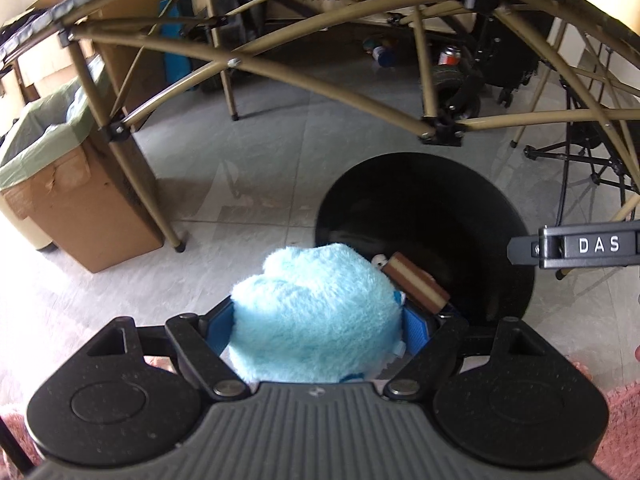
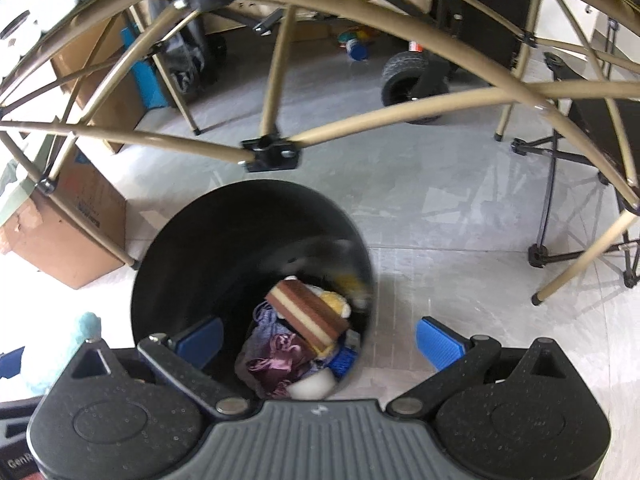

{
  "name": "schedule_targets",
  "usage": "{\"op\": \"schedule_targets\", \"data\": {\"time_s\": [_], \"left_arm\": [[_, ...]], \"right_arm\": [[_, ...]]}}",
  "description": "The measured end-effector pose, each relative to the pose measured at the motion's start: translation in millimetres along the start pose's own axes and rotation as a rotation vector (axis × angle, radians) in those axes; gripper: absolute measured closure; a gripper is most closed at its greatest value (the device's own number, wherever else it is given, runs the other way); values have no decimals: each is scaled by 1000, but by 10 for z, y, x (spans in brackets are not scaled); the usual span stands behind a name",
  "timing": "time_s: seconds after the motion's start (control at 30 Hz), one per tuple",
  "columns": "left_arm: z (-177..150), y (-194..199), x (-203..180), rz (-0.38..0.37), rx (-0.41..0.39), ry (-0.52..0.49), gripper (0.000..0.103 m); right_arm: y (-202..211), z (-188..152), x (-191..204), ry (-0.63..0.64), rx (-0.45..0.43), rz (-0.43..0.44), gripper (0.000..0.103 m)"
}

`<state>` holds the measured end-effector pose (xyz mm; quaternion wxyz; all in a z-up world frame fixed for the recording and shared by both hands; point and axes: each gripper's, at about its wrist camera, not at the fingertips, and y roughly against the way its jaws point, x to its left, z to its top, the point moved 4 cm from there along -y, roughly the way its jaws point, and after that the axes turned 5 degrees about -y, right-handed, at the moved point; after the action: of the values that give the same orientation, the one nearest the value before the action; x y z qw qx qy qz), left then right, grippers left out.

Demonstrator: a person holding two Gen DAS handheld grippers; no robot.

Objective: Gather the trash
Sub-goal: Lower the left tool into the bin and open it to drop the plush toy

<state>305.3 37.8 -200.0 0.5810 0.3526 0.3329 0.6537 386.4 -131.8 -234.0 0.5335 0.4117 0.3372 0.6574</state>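
Observation:
In the left wrist view my left gripper is shut on a fluffy light-blue plush toy, its blue pads pressed against both sides. The toy hangs at the near rim of a round black bin on the floor. In the right wrist view my right gripper stands open above that black bin, nothing between its blue pads. Inside lie a brown-and-cream striped sponge, purple cloth, a yellow plush piece and a white item. The blue toy shows at the left edge.
Tan folding table legs arch over the floor behind the bin. A cardboard box lined with a green bag stands left. A wheeled cart, cans and a black stand sit farther back. The right gripper's side shows at right. Pink rug lies nearby.

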Motion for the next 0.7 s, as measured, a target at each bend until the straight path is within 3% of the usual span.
{"op": "schedule_targets", "data": {"time_s": [0.33, 0.7], "left_arm": [[164, -60, -428, -28, -4, -74, 21], [329, -304, -824, -49, 79, -100, 21]], "right_arm": [[107, -29, -507, -100, -24, -24, 0], [224, -45, -902, -191, -63, -35, 0]]}}
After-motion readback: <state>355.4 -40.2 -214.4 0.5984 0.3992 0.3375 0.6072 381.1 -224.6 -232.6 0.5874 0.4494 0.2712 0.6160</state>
